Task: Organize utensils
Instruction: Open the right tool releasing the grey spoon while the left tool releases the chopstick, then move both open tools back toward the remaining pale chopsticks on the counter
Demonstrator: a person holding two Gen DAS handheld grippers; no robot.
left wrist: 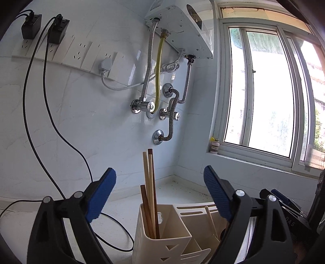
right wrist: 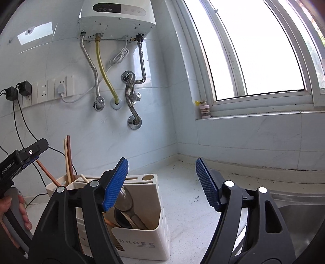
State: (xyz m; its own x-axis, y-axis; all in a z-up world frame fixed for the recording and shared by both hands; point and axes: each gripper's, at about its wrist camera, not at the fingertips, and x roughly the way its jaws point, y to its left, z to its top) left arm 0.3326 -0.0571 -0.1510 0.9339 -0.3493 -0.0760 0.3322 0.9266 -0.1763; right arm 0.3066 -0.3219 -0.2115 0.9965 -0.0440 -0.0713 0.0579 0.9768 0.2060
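Tiled kitchen corner, white speckled table (right wrist: 182, 203) under a wall water heater (right wrist: 116, 19) — cream utensil holder (right wrist: 140, 241) stands on the table.
Left gripper (left wrist: 160, 195) jaws spread wide, nothing between the pads, hovering just in front of the holder; chopsticks (left wrist: 149, 193) stand upright in the holder's near left compartment. Right gripper (right wrist: 162, 184) jaws also apart and empty, above the holder's right side — a ladle or spoon (right wrist: 125, 200) lies tilted in the holder's big compartment. Window (right wrist: 254, 50) well right of the holder, power strip (left wrist: 67, 52) and black cables on the wall left of it.
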